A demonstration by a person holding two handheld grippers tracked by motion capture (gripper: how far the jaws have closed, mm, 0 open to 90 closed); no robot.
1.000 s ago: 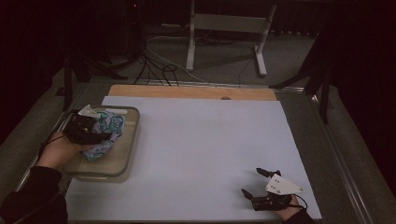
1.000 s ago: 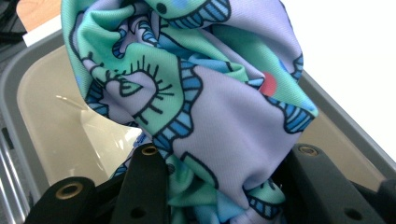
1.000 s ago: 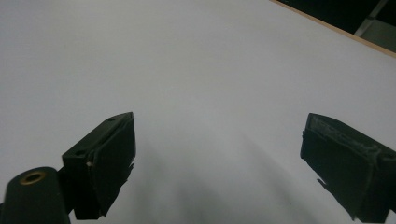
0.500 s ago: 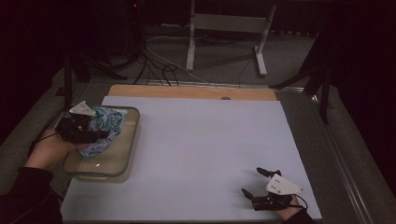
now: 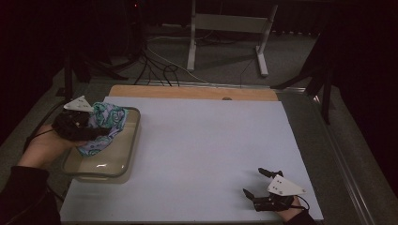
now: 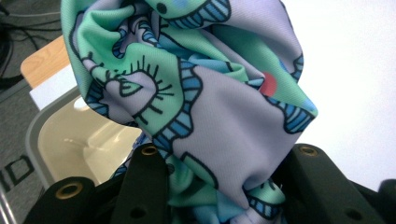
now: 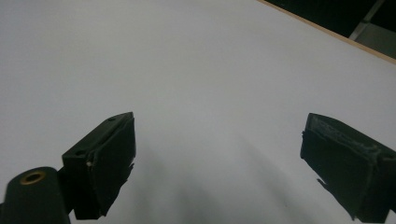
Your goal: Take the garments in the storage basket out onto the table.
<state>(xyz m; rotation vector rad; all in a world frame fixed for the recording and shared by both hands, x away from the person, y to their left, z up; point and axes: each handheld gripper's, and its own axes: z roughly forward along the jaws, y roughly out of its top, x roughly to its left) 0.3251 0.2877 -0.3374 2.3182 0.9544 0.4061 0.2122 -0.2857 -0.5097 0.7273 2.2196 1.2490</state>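
A bunched cloth (image 5: pixel 107 123) with a green, lilac and blue pattern hangs over the clear glass dish (image 5: pixel 123 157) at the table's left edge. My left gripper (image 5: pixel 89 130) is shut on the cloth, lifted above the dish. In the left gripper view the cloth (image 6: pixel 201 93) bulges up between the two black jaws, with the dish (image 6: pixel 60 140) below at the left. My right gripper (image 5: pixel 261 183) rests near the table's front right corner, open, with nothing between its jaws. In the right gripper view its gap (image 7: pixel 219 158) frames bare white table.
The white table top (image 5: pixel 206 140) stretches between the two grippers, with a wooden strip (image 5: pixel 192 92) along its far edge. A metal stand (image 5: pixel 225 33) and cables (image 5: pixel 159 65) are on the floor beyond the table.
My left gripper has lifted and drawn the cloth toward the dish's far left side. The right gripper has stayed still.
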